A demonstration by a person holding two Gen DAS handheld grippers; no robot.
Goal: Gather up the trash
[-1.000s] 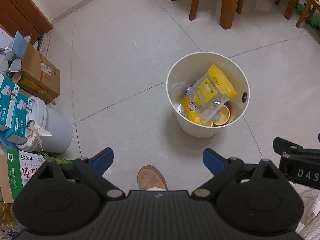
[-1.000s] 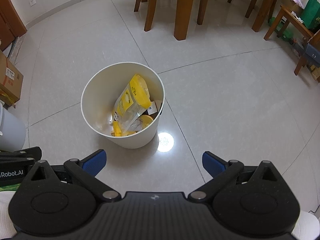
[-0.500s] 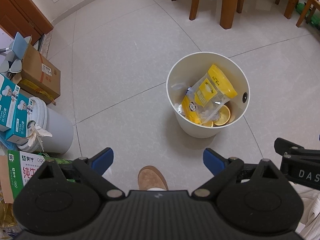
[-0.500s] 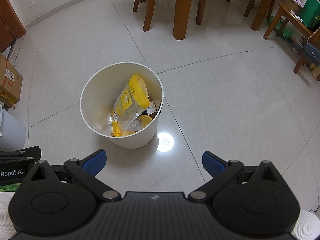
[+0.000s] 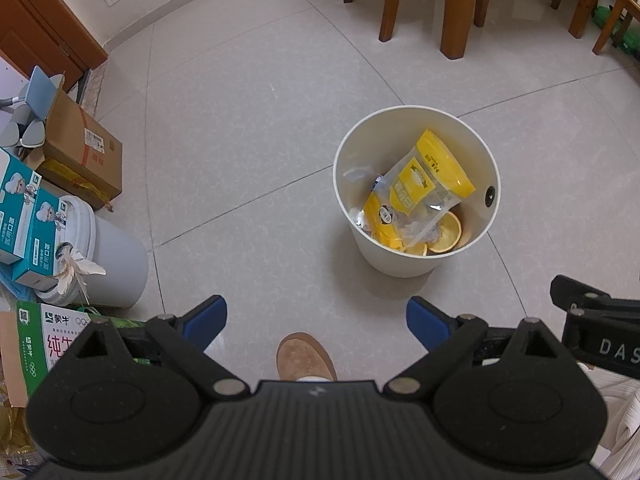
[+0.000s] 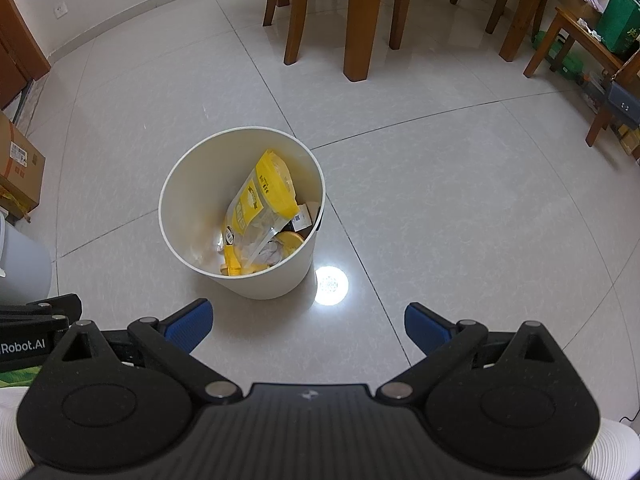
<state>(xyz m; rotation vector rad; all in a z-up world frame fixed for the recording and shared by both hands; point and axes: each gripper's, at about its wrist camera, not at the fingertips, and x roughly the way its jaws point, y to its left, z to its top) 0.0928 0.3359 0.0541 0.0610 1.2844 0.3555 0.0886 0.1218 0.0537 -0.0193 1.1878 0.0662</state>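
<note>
On the tiled floor, a white bin [image 5: 416,256] stands upright with the collected trash inside it.

Both grippers are held above the floor near the bin, and neither touches it. The left gripper [image 5: 316,318] has its blue fingertips [image 5: 206,316] spread wide with nothing between them; the right gripper [image 6: 308,322] is released in the same way and holds nothing. Inside the bin, a yellow snack bag [image 5: 420,184] leans against the wall, with crumpled wrappers and an orange slice [image 5: 446,234] under it. A brown shoe [image 5: 304,356] shows below the left gripper. To the left stand a grey bucket [image 5: 116,264] and a cardboard box [image 5: 84,148], and wooden chair legs [image 6: 356,28] are well apart behind the bin.
</note>
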